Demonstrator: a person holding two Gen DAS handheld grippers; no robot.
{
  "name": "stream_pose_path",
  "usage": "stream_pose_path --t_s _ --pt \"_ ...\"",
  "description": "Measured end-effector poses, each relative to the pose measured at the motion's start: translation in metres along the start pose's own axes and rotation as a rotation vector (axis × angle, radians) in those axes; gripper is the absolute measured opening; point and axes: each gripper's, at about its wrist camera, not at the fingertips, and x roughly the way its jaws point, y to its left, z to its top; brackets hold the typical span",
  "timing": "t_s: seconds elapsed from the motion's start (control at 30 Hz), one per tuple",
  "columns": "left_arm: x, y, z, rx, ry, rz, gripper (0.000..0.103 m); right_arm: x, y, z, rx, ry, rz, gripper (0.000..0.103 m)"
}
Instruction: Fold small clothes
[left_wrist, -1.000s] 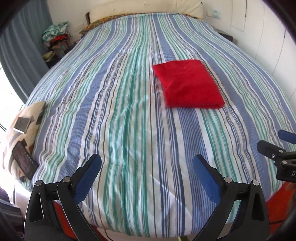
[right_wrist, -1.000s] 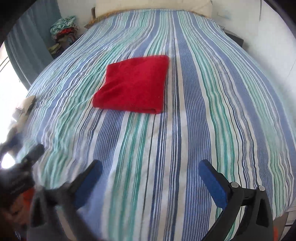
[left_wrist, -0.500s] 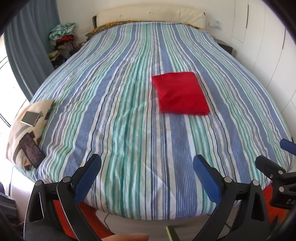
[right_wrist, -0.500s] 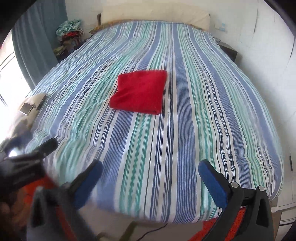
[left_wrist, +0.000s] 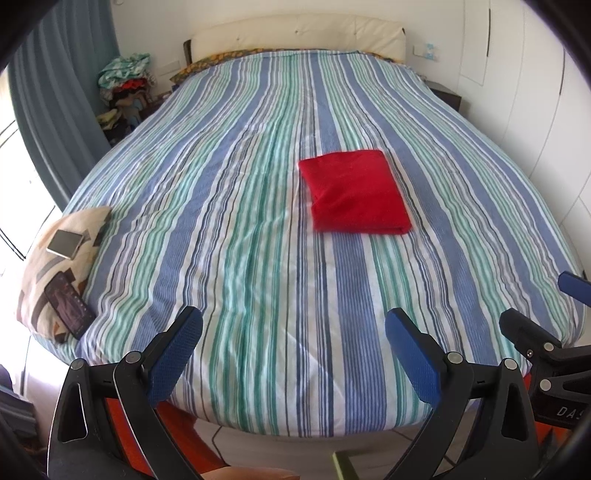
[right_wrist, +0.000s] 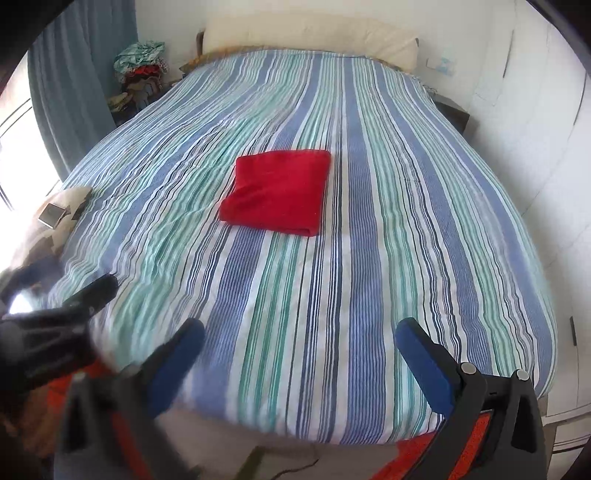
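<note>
A red cloth (left_wrist: 356, 192) (right_wrist: 279, 192) lies folded into a neat rectangle near the middle of the striped bedspread (left_wrist: 240, 240) (right_wrist: 369, 277). My left gripper (left_wrist: 293, 336) hangs open over the foot edge of the bed, well short of the cloth, with nothing between its blue pads. My right gripper (right_wrist: 303, 347) is open too, at about the same distance, and holds nothing. It also shows at the right edge of the left wrist view (left_wrist: 539, 306). The left gripper appears blurred at the left of the right wrist view.
A patterned cushion (left_wrist: 55, 266) sits at the bed's left front corner with two phones (left_wrist: 66, 243) on it. A pile of clothes (left_wrist: 125, 88) stands by the curtain at far left. White wardrobe doors (left_wrist: 535, 110) line the right side. Floor shows below the bed's foot.
Both grippers have drawn back from the bed toward its foot, so the folded red cloth looks smaller and farther. Both stayed open.
</note>
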Motion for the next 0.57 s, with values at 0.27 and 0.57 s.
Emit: stream_pose_path --t_s 0.27,0.57 --pt "0.0018 0.0008 0.0024 -0.005 0.008 0.003 0.100 -0.0022 0.0029 0.0015 -0.004 -0.008 -0.008 0.102" --pt "-0.0015 -0.0023 0.0021 0.001 -0.014 0.003 0.100 -0.0016 -0.0020 0.0021 0.008 -0.010 -0.012 0.102"
